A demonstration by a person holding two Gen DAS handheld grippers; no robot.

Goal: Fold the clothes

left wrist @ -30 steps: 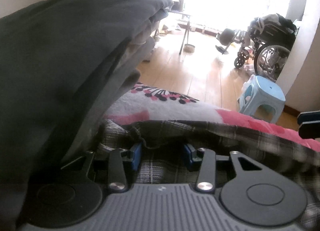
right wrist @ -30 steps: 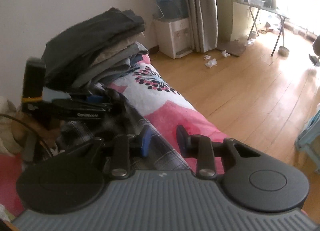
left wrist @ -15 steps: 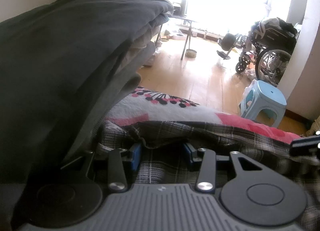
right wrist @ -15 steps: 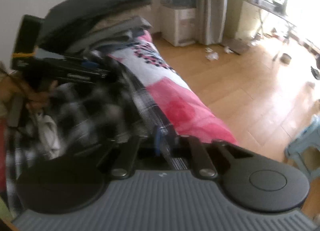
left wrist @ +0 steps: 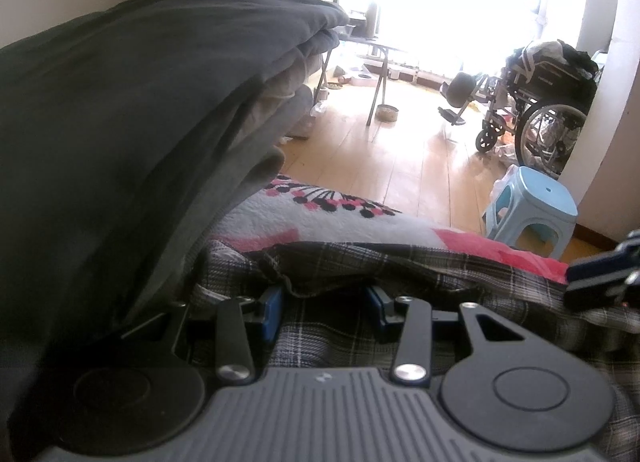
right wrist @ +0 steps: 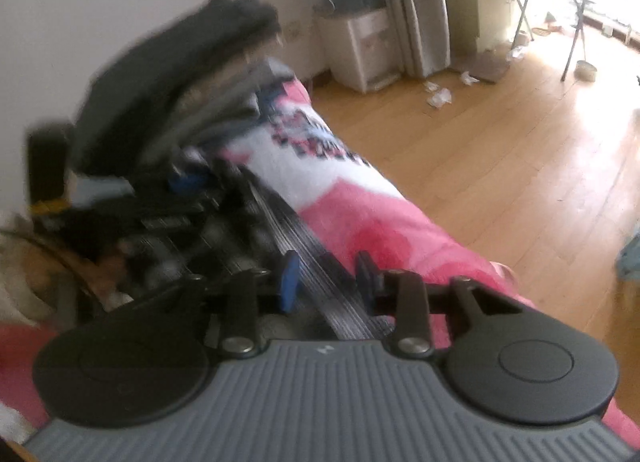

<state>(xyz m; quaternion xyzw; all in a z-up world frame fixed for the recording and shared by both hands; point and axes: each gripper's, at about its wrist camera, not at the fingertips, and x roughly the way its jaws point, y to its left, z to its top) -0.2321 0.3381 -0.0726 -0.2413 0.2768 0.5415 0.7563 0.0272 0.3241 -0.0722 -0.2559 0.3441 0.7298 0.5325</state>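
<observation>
The plaid shirt (left wrist: pixel 400 274) is spread lengthwise along the bed's near edge, its hem lying straight between both spread claws, left claw (left wrist: pixel 324 302) and right claw (right wrist: pixel 326 276), nothing pinched, so either's equally close.

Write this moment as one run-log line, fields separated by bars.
step: fold | left gripper: open over plaid shirt | right gripper: open astride shirt edge | folded stack: beside left gripper
</observation>
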